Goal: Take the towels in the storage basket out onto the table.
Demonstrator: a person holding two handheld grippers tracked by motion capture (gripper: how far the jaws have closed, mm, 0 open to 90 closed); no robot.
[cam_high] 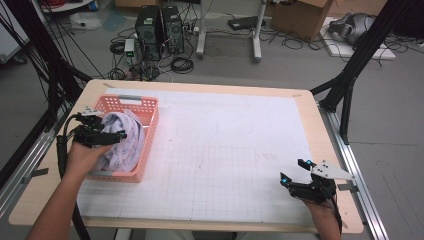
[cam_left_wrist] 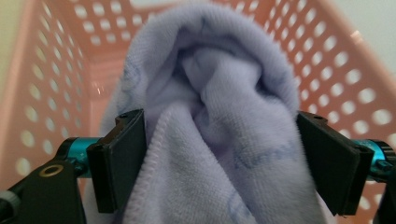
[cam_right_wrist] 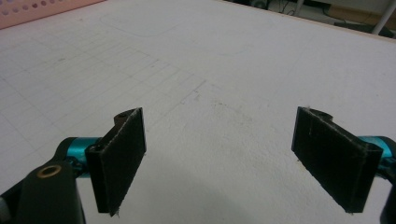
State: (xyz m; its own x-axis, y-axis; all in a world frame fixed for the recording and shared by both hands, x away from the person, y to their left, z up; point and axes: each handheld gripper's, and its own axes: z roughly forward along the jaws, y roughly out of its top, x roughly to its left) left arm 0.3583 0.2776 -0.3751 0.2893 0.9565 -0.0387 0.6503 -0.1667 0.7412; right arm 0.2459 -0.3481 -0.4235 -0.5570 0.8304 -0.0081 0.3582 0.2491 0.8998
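Observation:
A pale lilac towel [cam_high: 127,142] lies bunched in a pink perforated basket [cam_high: 150,107] at the table's left side. My left gripper [cam_high: 111,127] reaches into the basket from the left. In the left gripper view its jaws stand wide apart on either side of the towel [cam_left_wrist: 219,116], whose folds fill the gap between them, so the left gripper [cam_left_wrist: 219,154] is open around the cloth. The basket wall [cam_left_wrist: 56,70] rises behind. My right gripper [cam_high: 292,170] rests low over the mat near the front right, open, with nothing between its pads [cam_right_wrist: 219,149].
A white gridded mat [cam_high: 230,150] covers most of the wooden table. The basket's corner [cam_right_wrist: 37,9] shows far off in the right gripper view. Beyond the table are computer towers [cam_high: 160,30], cables and black frame legs [cam_high: 350,75].

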